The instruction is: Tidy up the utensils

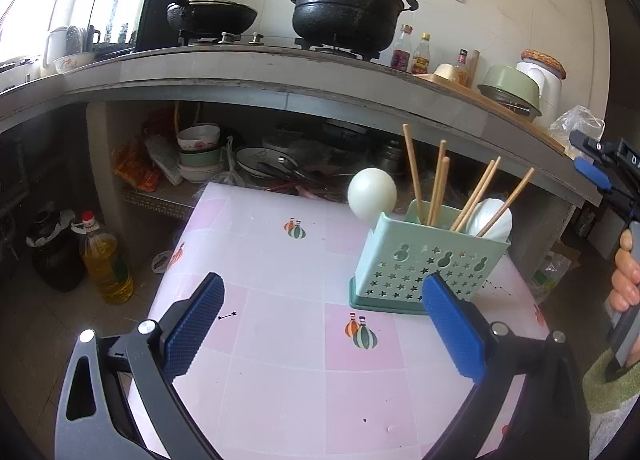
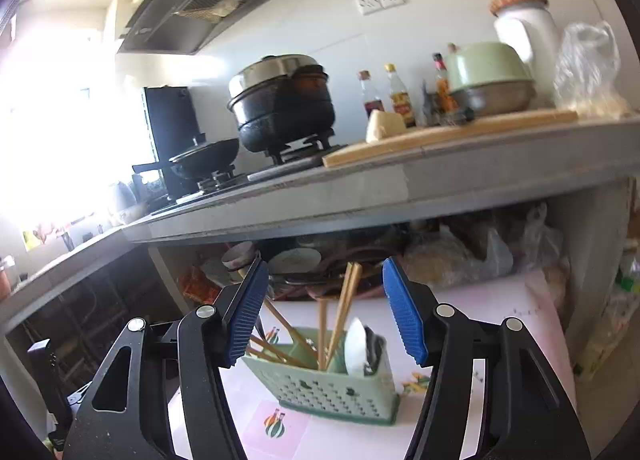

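Note:
A mint-green utensil holder (image 1: 430, 260) stands on the pink tablecloth (image 1: 280, 324). It holds several wooden chopsticks (image 1: 436, 184), a white spoon (image 1: 494, 218) and, at its left end, a round white ladle (image 1: 372, 194). My left gripper (image 1: 324, 288) is open in front of the holder, with nothing between its fingers. At the right edge of the left wrist view, a hand (image 1: 626, 272) holds my right gripper by its handle, and a blue pad (image 1: 593, 173) shows. In the right wrist view, my right gripper (image 2: 324, 280) is open above and short of the holder (image 2: 332, 380), whose chopsticks (image 2: 346, 300) rise beyond its fingers.
A grey counter (image 1: 240, 76) behind the table carries a stove with a wok (image 1: 212, 16) and a black pot (image 1: 348, 12), bottles, a cutting board and a green bowl. The shelf under it is crammed with bowls (image 1: 200, 156) and plates. An oil bottle (image 1: 106, 260) stands on the floor at left.

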A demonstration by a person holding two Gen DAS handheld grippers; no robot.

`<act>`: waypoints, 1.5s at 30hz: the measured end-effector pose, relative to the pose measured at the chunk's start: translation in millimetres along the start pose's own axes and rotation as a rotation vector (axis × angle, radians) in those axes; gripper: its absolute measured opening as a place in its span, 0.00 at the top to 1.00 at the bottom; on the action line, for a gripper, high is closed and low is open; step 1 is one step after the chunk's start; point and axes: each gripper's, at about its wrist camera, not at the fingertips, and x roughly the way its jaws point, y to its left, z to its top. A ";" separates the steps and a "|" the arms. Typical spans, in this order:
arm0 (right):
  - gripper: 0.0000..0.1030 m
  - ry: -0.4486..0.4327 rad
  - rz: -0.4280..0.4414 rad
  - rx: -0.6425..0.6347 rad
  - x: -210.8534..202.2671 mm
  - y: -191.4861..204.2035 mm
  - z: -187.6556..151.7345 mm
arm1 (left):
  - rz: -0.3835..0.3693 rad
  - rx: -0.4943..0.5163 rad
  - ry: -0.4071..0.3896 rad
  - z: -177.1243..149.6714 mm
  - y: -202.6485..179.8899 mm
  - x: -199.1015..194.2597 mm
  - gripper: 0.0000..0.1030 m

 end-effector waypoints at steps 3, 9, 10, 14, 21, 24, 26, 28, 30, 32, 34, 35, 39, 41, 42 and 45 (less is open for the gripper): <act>0.44 0.138 0.019 0.130 13.9 -34.0 -29.4 | -0.083 0.039 -0.029 -2.6 -12.5 15.4 0.06; 0.45 0.325 0.132 0.489 78.9 -102.1 -71.2 | -0.193 0.244 0.006 -12.5 -46.2 90.1 0.06; 0.46 0.339 0.146 0.540 89.4 -111.4 -74.8 | -0.207 0.261 0.024 -11.9 -50.4 101.9 0.06; 0.50 0.374 0.208 0.659 119.5 -129.1 -82.8 | -0.251 0.278 0.054 -9.0 -59.7 134.6 0.06; 0.54 0.394 0.368 0.831 148.8 -142.7 -96.5 | -0.308 0.258 0.059 -0.9 -69.9 159.5 0.06; 0.54 0.400 0.416 0.887 155.0 -143.1 -103.4 | -0.310 0.226 0.058 1.6 -68.9 163.4 0.06; 0.54 0.398 0.407 0.892 153.2 -144.4 -103.6 | -0.311 0.209 0.061 2.5 -68.6 163.6 0.06; 0.54 0.401 0.405 0.901 151.8 -143.5 -103.1 | -0.310 0.189 0.065 2.4 -68.1 162.1 0.06; 0.54 0.406 0.398 0.904 144.8 -142.3 -102.5 | -0.313 0.172 0.074 2.7 -67.5 159.4 0.06; 0.54 0.409 0.390 0.906 141.7 -139.8 -101.7 | -0.316 0.153 0.083 3.1 -66.4 156.7 0.06; 0.54 0.409 0.378 0.905 138.0 -137.9 -101.3 | -0.315 0.142 0.093 0.9 -65.7 150.1 0.06; 0.54 0.410 0.368 0.908 135.9 -136.9 -101.9 | -0.318 0.138 0.095 -0.9 -65.6 146.0 0.06; 0.54 0.414 0.333 0.944 122.2 -131.2 -107.8 | -0.310 0.116 0.113 -7.9 -65.9 127.8 0.06; 0.54 0.414 0.320 0.963 114.4 -128.3 -111.1 | -0.307 0.097 0.118 -12.3 -65.0 118.3 0.06; 0.54 0.412 0.313 0.969 110.5 -126.2 -113.3 | -0.303 0.092 0.118 -14.9 -65.1 113.3 0.06; 0.54 0.402 0.290 0.983 98.0 -119.9 -118.5 | -0.289 0.098 0.116 -21.3 -65.8 102.8 0.06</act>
